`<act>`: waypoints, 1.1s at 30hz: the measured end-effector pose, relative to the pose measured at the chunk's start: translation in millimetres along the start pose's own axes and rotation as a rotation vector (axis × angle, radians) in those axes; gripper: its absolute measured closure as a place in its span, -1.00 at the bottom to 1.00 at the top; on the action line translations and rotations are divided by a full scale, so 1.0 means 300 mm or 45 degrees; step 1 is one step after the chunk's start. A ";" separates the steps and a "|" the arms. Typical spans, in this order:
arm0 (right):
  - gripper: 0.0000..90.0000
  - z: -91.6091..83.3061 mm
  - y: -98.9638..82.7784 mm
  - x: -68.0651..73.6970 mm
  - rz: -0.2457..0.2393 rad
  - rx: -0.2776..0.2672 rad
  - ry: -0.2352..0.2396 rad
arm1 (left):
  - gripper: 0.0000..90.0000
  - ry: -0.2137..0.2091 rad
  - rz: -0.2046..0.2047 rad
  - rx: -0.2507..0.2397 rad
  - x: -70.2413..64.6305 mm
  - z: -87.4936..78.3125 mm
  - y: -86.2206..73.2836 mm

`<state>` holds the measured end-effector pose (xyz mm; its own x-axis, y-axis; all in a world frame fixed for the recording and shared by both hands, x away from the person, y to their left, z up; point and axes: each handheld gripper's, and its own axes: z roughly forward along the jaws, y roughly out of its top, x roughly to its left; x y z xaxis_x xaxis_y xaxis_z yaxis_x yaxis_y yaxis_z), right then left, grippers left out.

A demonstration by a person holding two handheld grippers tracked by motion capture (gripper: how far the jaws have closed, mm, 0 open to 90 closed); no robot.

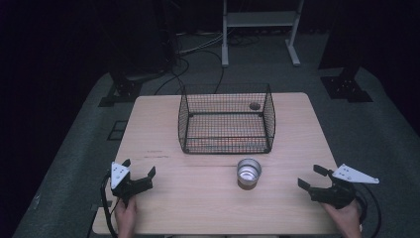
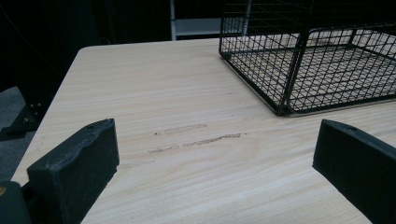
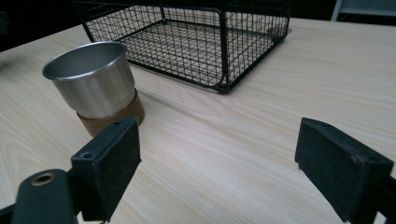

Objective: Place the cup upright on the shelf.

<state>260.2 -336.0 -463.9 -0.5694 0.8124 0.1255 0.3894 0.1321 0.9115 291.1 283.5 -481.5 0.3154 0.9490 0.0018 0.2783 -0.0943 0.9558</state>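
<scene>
Dark room, grey floor, black stands and cables behind; pale wooden surface (image 1: 163, 203) lit in the middle. Wire basket (image 1: 226, 119) sits toward the far edge, centred, open at the top, nothing large in it; a small dark round thing (image 1: 254, 105) shows at its far right corner, inside or behind I cannot tell. Metal cup (image 1: 248, 172) with a brown band at its base stands upright just in front of the basket's near right corner, apart from it, likely staged within reach of the right hand. Left claw (image 1: 139, 170) rests near the near left corner, jaws apart, holding nothing. Right claw (image 1: 312, 177) rests near the near right edge, jaws apart, empty, pointed toward the cup. Both look parked at a ready position. Faint scuff marks (image 2: 196, 139) lie ahead of the left claw.
</scene>
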 end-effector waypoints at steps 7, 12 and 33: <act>-0.70 0.006 0.016 0.032 -0.035 0.009 0.030 | -1.00 0.002 -0.004 -0.001 0.001 0.000 0.000; -0.70 0.022 0.034 0.055 -0.064 0.009 0.067 | -1.00 0.001 0.000 0.002 -0.001 -0.001 0.000; -0.75 0.107 0.084 0.168 -0.232 0.133 0.196 | -1.00 -0.001 0.001 0.001 -0.001 -0.002 0.000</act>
<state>264.6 -273.5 -447.4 -0.7374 0.6749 0.0283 0.3383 0.3328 0.8802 290.6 283.4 -481.4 0.3162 0.9487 0.0022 0.2791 -0.0953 0.9555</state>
